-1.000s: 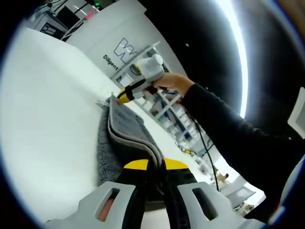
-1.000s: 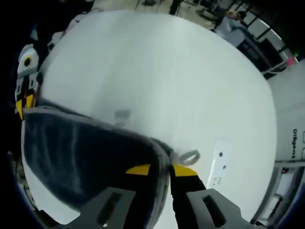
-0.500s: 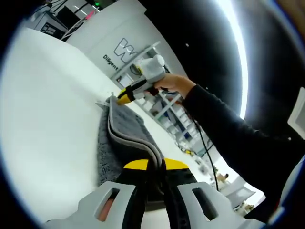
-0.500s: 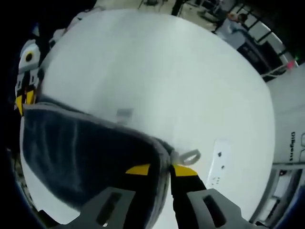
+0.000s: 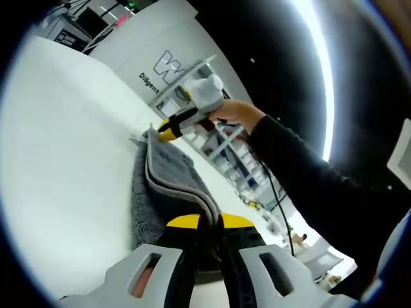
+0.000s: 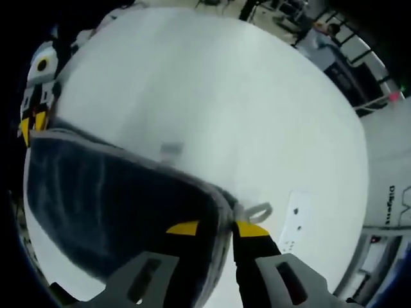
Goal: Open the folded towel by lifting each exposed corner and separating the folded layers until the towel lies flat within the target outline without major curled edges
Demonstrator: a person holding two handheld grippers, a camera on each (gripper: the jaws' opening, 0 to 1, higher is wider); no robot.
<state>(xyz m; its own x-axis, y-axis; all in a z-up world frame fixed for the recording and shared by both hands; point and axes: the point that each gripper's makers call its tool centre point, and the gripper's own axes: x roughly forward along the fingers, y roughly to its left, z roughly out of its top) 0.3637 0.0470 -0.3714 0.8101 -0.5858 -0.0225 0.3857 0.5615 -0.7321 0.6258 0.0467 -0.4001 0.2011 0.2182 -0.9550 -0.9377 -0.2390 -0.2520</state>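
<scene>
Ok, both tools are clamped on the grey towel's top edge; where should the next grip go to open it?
Probably on a free lower corner of the towel, approached from below. It hangs as a doubled sheet between the left tool and the right tool, with its piped edges stacked together, so the layers part from the bottom.

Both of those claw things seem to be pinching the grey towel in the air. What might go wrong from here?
The left gripper and right gripper each pinch the towel only at its edge, so a corner may slip free and drop. In the left gripper view the layers look stacked together; both may get lifted rather than separated. The towel hangs above the white table, so it may land curled or off target.
</scene>
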